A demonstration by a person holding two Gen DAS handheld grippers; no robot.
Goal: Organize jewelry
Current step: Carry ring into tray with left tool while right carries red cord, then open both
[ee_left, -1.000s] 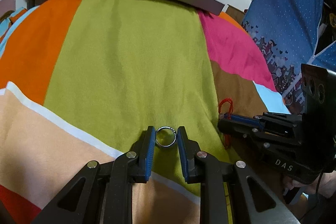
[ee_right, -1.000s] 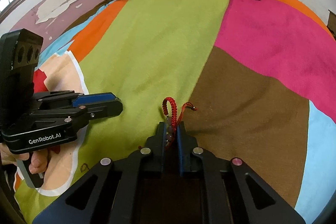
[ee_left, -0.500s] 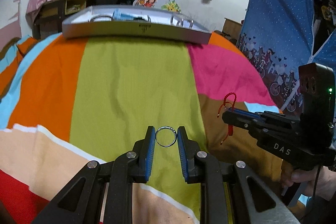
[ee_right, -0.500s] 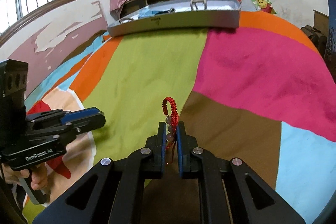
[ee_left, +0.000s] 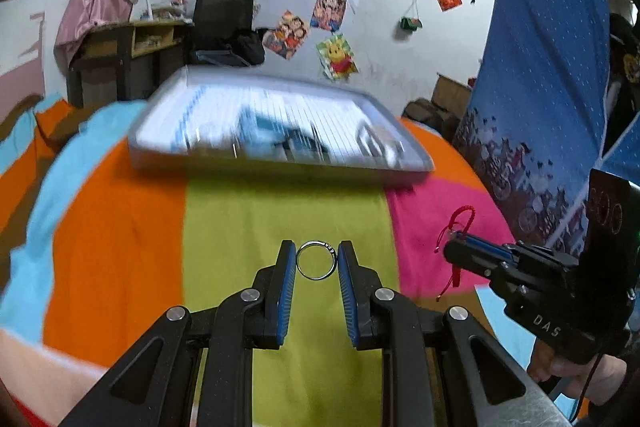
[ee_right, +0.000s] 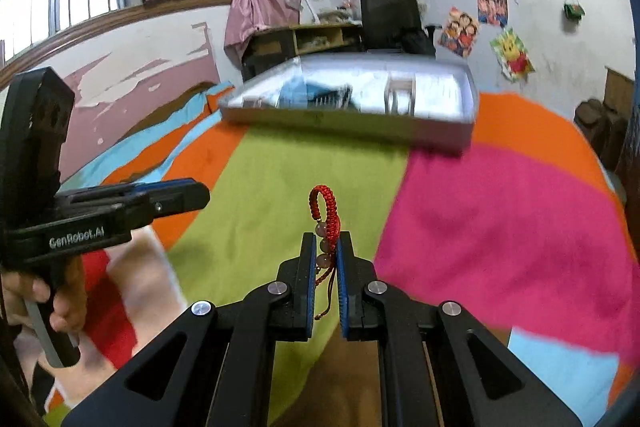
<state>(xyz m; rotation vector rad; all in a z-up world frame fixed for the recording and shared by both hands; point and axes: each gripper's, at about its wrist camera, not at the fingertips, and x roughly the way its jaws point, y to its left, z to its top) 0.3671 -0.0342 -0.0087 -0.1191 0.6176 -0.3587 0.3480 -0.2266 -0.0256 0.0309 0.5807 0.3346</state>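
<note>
Two claws, each pinching one thing. Your left gripper [ee_left: 317,261] squeezes silver ring [ee_left: 316,260] flat between blue pads. Your right gripper [ee_right: 325,255] squeezes red bracelet [ee_right: 325,217], loop sticking up past tips, thin cords hanging down. Both held up above striped blanket [ee_left: 280,219]. Straight ahead, farther off, sits grey tray [ee_left: 272,167], blurry, long side facing you, stretching left to right. Left claw lines up near tray's middle. Right claw lines up with middle too, maybe a bit nearer. Your next job, probably: go forward, drop each piece in tray.
</note>
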